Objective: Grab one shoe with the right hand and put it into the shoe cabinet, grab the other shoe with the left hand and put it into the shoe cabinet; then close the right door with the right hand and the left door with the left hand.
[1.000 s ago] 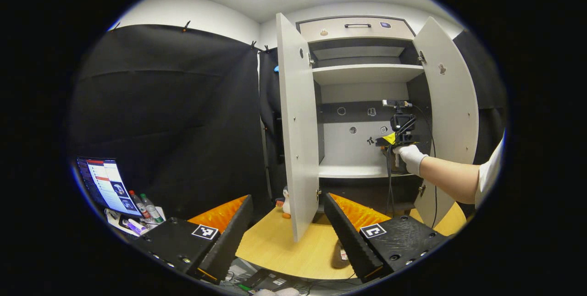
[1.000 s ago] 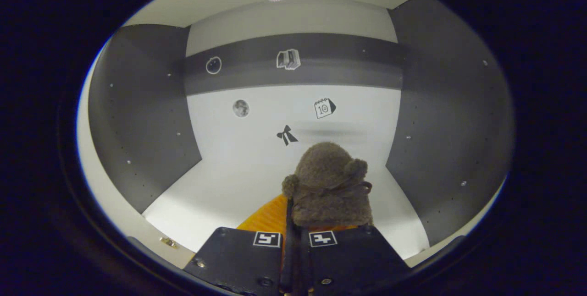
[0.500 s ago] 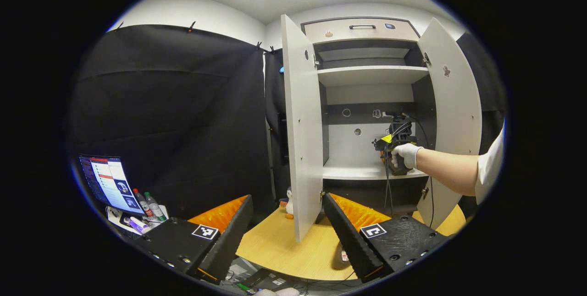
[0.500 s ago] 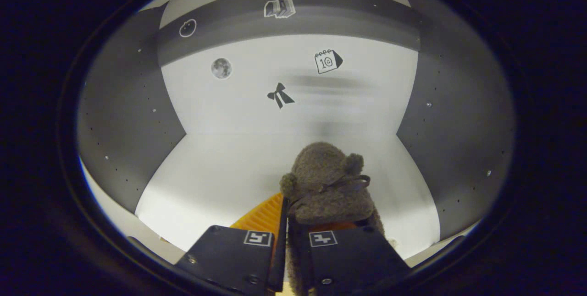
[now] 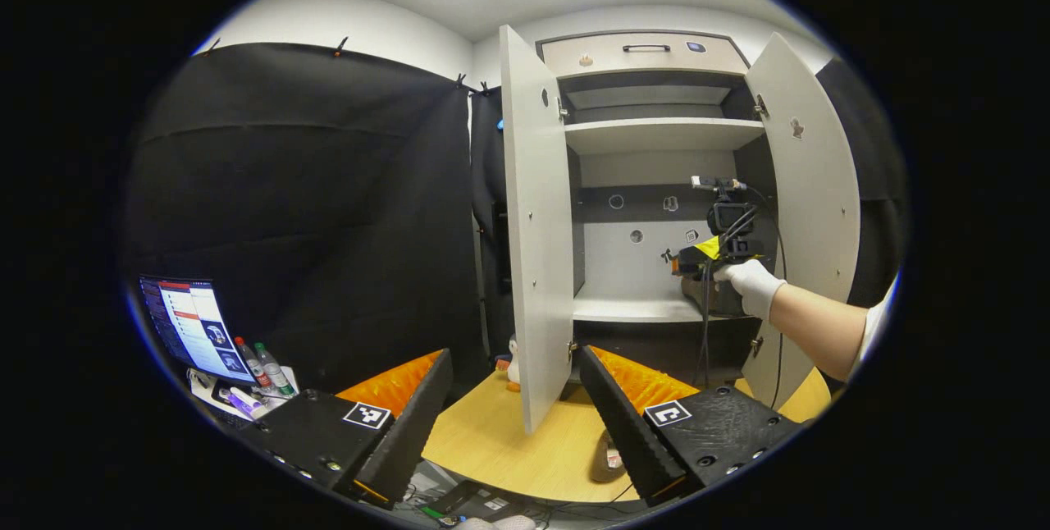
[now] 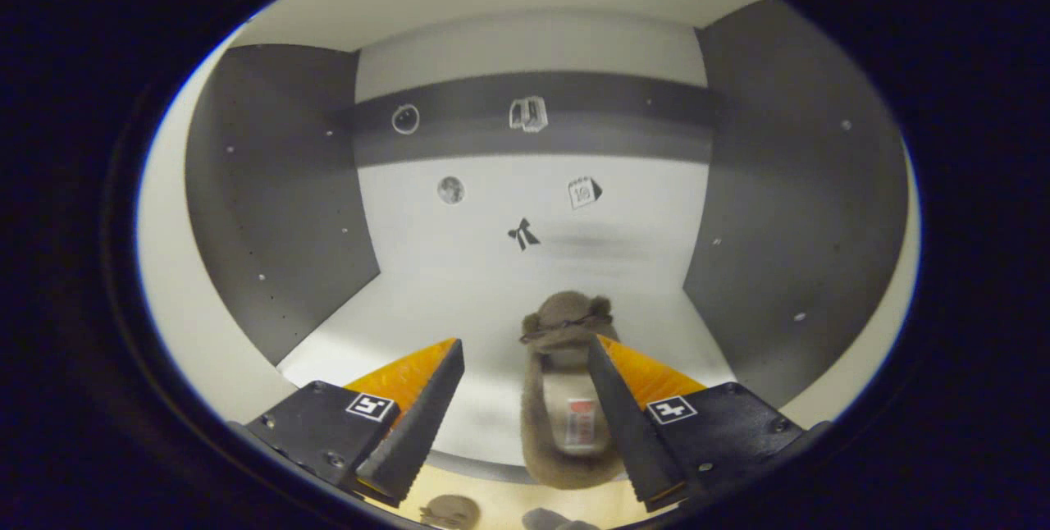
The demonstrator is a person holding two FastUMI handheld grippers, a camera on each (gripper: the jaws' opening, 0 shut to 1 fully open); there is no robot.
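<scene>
The right claw [image 6: 525,358] has let go: its fingers now spread around one fuzzy brown slipper [image 6: 566,399] lying on the white cabinet shelf [image 6: 459,308]. At lower centre, the left claw [image 5: 513,399] gapes empty above the wooden tabletop [image 5: 500,440].

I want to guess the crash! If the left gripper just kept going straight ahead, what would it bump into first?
Probably the left door of the shoe cabinet. It stands open edge-on, right ahead of the open left gripper, above the table. Depth is hard to judge here.
</scene>
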